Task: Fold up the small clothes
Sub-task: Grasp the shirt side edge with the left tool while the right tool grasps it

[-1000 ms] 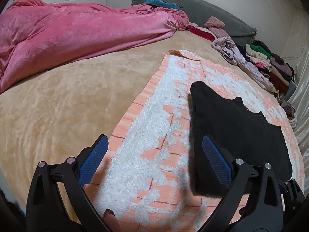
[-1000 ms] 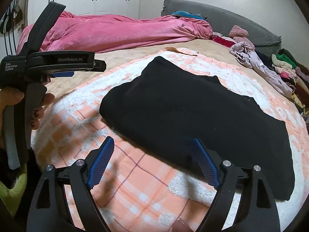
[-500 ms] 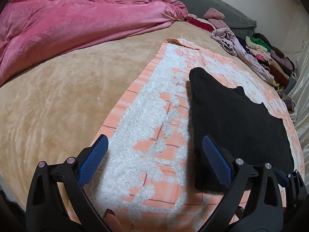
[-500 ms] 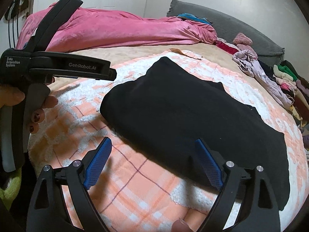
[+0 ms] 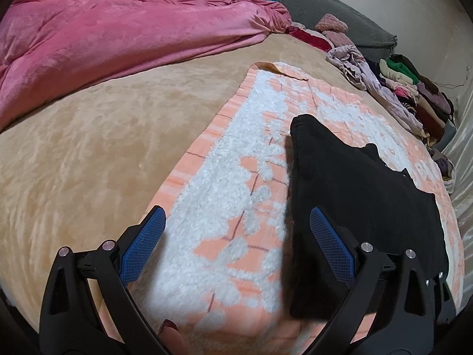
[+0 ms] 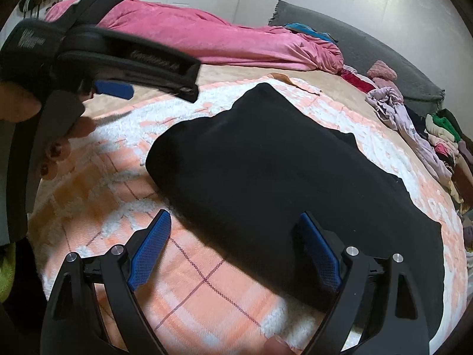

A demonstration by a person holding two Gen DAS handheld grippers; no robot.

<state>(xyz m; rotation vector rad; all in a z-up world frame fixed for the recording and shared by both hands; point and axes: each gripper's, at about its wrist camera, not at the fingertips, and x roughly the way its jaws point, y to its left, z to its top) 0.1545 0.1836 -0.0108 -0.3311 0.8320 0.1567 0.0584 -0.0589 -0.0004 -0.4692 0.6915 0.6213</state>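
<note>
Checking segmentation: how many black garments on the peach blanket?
1. The black garment lies flat on the peach blanket, ahead of the right gripper. Others may be hidden in the side pile.

White lettering is showing on the body of the left gripper (image 6: pixel 97 56) at the near left of the right wrist view, along its side bar and on its rear block. Both are blurring too much to be read, and no other text is showing.

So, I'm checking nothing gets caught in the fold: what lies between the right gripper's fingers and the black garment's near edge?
Only the peach-and-white blanket, bare there in the right wrist view, between the open right gripper and the black garment.
</note>
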